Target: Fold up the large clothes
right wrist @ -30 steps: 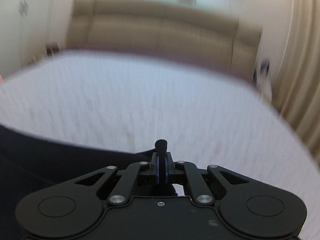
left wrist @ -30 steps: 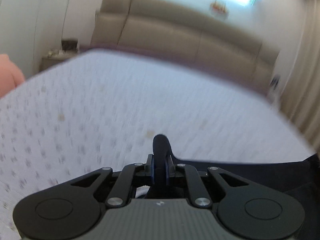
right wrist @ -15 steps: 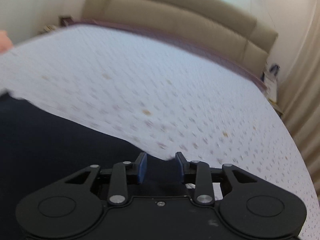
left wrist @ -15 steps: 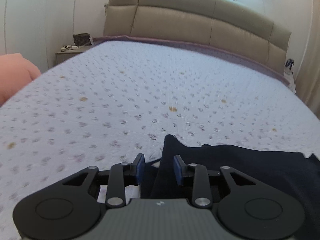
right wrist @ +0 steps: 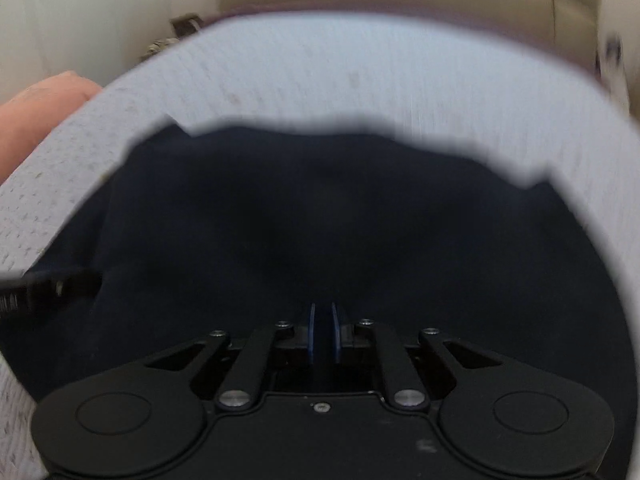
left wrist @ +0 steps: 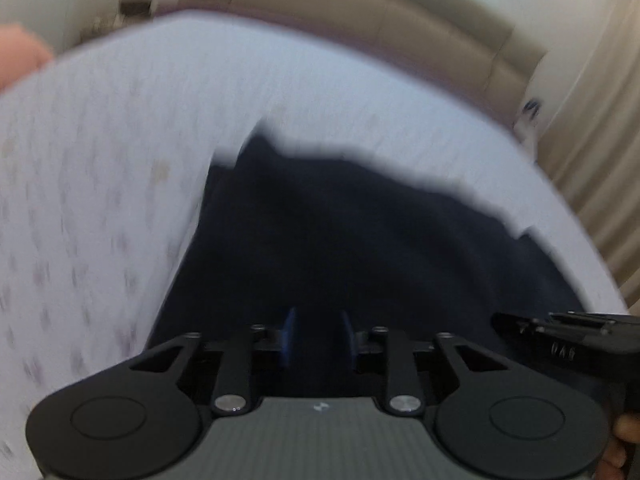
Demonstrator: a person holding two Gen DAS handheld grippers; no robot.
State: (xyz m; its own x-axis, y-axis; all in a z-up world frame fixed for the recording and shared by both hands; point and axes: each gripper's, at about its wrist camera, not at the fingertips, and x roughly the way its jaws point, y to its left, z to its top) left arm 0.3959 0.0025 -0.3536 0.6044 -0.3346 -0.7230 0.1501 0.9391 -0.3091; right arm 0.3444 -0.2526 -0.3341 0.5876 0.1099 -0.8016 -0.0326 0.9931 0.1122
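garment: dark navy soft fabric garment (left wrist: 360,240), lies spread on white quilted bedspread w/ small faint print (left wrist: 100,200); far edge ragged/uneven, both views blurred.
left gripper (left wrist: 318,338): blue pads apart, jaws closing; hovers over near part of cloth, nothing seen pinched btwn pads.
right gripper (right wrist: 323,334): pads nearly together, narrow gap, jaws closing; dark cloth behind gap, can't tell if any fabric caught. Reads as empty.
handling (est.): light, limp, no stiffness; will drape + sag once lifted, layers prob. slide on each other. Not fragile. Thin edge may slip from pads unless a doubled bit is taken.
grip pts (est.): two far corners of the cloth edge, one per gripper, or near hem corners; pinch hem/seam, not mid-panel, so fold line stays straight.
surroundings: beige padded headboard (left wrist: 400,32) beyond bed; beige curtain (left wrist: 592,160) at right.
writing: pale characters on side of right gripper in left view, blurred, unreadable. No brand/label seen on garment.
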